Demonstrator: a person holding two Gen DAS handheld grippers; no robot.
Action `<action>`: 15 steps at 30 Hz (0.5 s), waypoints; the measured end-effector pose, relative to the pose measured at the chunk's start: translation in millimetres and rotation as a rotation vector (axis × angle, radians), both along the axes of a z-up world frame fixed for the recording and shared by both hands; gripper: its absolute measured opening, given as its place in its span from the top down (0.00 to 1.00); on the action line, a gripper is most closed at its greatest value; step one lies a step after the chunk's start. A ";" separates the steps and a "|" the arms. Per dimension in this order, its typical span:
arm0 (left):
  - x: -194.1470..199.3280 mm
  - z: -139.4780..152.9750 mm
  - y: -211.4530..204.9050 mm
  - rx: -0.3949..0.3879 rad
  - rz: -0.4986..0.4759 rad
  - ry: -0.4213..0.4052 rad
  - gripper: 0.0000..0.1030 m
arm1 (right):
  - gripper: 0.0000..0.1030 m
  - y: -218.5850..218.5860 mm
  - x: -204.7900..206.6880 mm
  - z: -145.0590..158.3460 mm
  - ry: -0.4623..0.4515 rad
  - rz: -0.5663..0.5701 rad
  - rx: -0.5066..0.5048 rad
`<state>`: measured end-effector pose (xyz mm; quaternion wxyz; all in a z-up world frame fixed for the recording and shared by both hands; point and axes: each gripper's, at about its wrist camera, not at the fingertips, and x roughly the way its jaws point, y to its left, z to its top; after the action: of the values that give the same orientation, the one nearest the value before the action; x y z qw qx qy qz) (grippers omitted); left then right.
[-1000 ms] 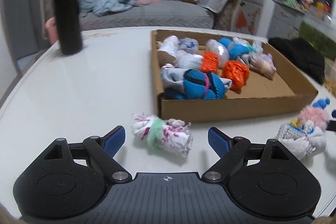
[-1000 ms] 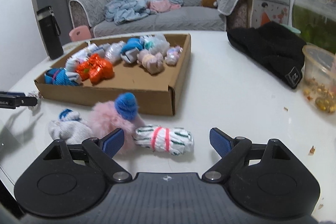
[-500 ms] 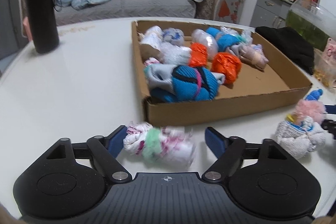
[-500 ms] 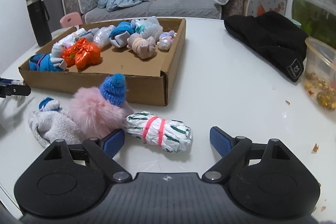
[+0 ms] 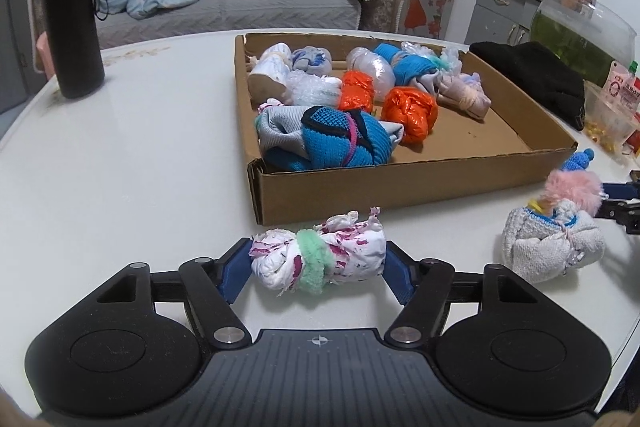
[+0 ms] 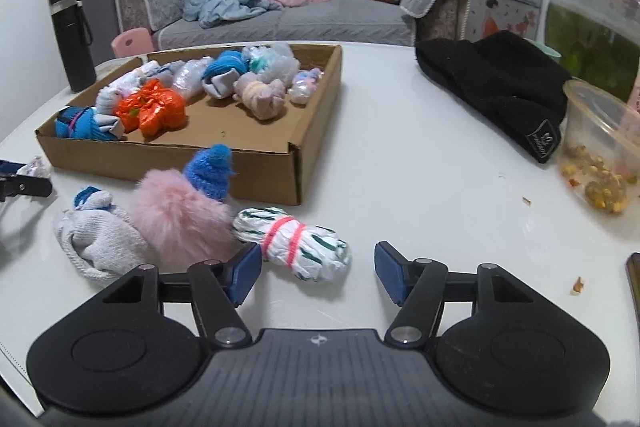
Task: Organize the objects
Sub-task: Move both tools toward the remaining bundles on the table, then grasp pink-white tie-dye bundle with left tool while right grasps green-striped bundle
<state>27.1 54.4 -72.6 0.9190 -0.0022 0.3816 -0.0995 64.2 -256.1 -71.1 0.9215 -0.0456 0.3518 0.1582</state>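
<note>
Since a second ago, the left gripper (image 5: 318, 269) has closed on the pink-speckled bundle (image 5: 320, 257) just before the cardboard tray (image 5: 400, 183), ready to lift it in; the right gripper (image 6: 318, 273) hovers spread around the green-striped bundle (image 6: 296, 243).

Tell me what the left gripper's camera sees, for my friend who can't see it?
The left gripper has its two blue fingers touching both ends of a white and pink bundle with a green band, lying on a white table. Just behind is a cardboard box filled with other colorful rolled bundles.
</note>
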 end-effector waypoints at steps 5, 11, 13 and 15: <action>-1.2 -0.6 2.8 -0.009 0.017 -0.001 0.25 | 0.22 0.7 5.7 -1.8 0.033 -0.018 0.064; -2.2 -1.9 0.3 -0.002 0.011 -0.009 0.21 | 0.21 7.3 14.6 -6.0 0.042 -0.042 0.059; -2.5 -2.3 -0.5 0.006 0.010 -0.011 0.20 | 0.34 8.8 11.7 -6.1 0.028 -0.039 0.021; -2.8 -2.4 0.4 0.003 0.011 -0.011 0.20 | 0.46 2.9 9.4 -4.2 0.027 -0.037 0.013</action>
<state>24.3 54.8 -75.0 0.9216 -0.0024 0.3766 -0.0939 73.6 -253.2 -75.3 0.9197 -0.0312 0.3638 0.1441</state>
